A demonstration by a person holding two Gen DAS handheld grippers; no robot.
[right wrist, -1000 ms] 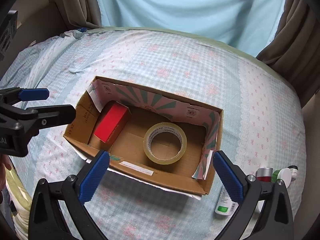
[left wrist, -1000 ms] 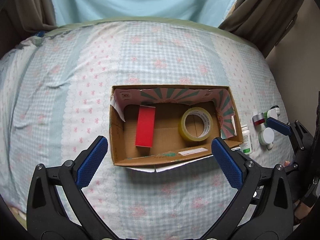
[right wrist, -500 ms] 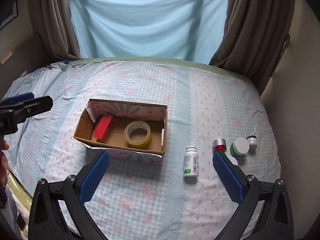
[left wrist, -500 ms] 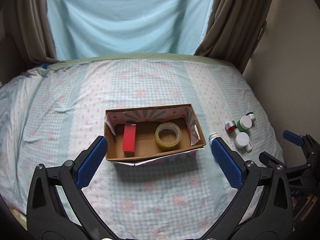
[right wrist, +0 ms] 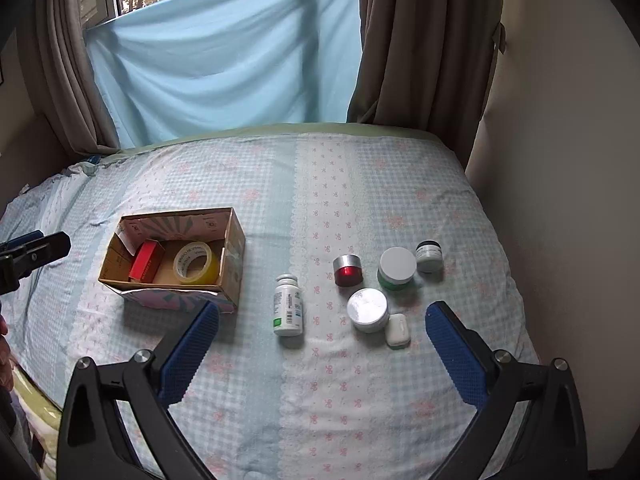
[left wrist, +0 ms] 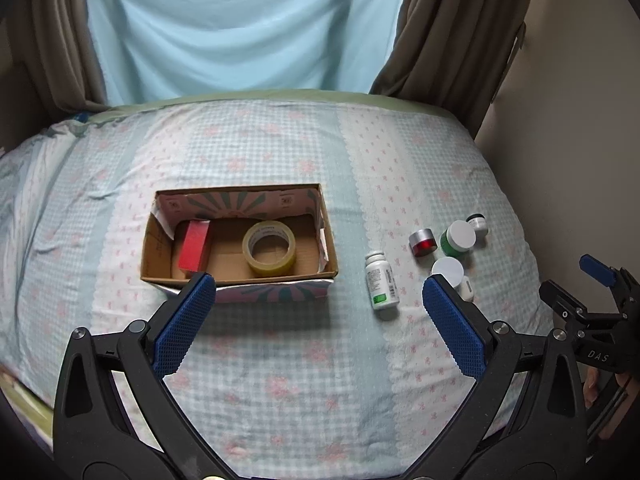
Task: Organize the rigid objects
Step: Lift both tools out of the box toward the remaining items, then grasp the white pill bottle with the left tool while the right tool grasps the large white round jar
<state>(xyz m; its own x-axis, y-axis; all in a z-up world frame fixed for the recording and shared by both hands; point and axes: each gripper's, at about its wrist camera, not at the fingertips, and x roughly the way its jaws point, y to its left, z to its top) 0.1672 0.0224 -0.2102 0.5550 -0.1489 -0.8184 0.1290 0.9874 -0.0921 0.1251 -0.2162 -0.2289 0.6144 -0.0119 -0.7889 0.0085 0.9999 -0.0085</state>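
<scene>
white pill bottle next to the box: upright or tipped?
Tipped. The white pill bottle lies on its side on the bedsheet, cap pointing away from the camera, label facing up.

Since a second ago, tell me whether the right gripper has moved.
Yes. The right gripper has pulled back and rightward from the cardboard box, now open above the white bottle.

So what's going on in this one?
A person holds two grippers over a bed, both open and empty. The left gripper and right gripper hang above the sheet. A cardboard box already holds a red box and a tape roll. A pill bottle lies beside it, with several small jars to its right.
</scene>
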